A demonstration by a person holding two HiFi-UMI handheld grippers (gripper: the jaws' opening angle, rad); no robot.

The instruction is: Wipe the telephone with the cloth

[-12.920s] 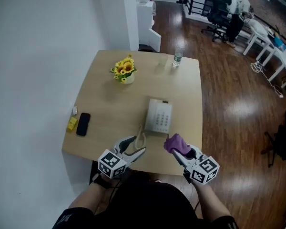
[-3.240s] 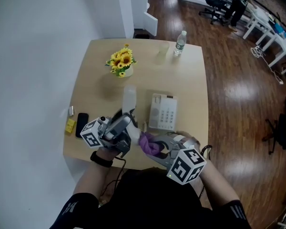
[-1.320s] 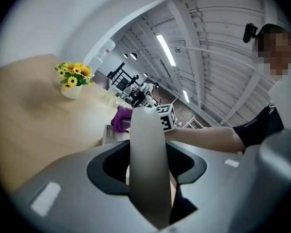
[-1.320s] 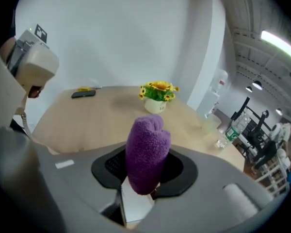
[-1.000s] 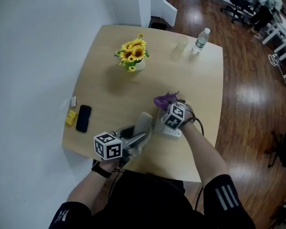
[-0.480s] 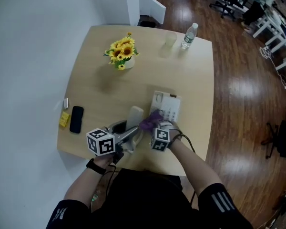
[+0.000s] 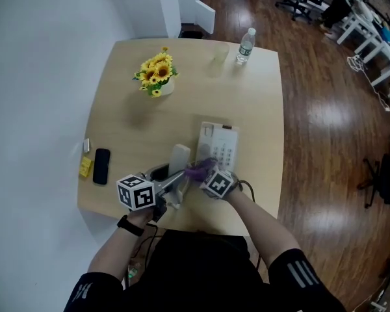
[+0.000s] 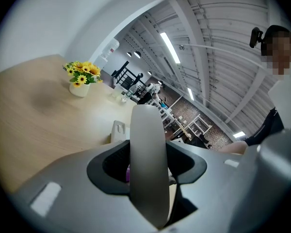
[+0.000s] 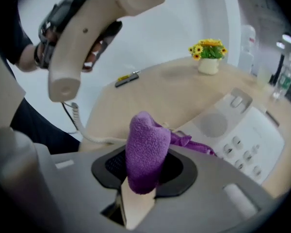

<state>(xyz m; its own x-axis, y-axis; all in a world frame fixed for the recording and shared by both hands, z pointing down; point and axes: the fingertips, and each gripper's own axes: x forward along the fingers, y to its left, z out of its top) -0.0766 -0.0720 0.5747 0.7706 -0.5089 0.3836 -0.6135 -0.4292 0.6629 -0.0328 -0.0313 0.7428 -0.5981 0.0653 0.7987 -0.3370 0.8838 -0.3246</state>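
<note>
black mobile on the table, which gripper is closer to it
Left. The left gripper, shut on the handset, is just right of the black mobile; the right gripper, holding the purple cloth, sits farther right by the telephone base.

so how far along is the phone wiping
Done: the handset is off the telephone base, clamped in the left gripper. In hand: the right gripper holds the purple cloth at its near end. Left: replacing the handset; how much is wiped cannot be told.
</note>
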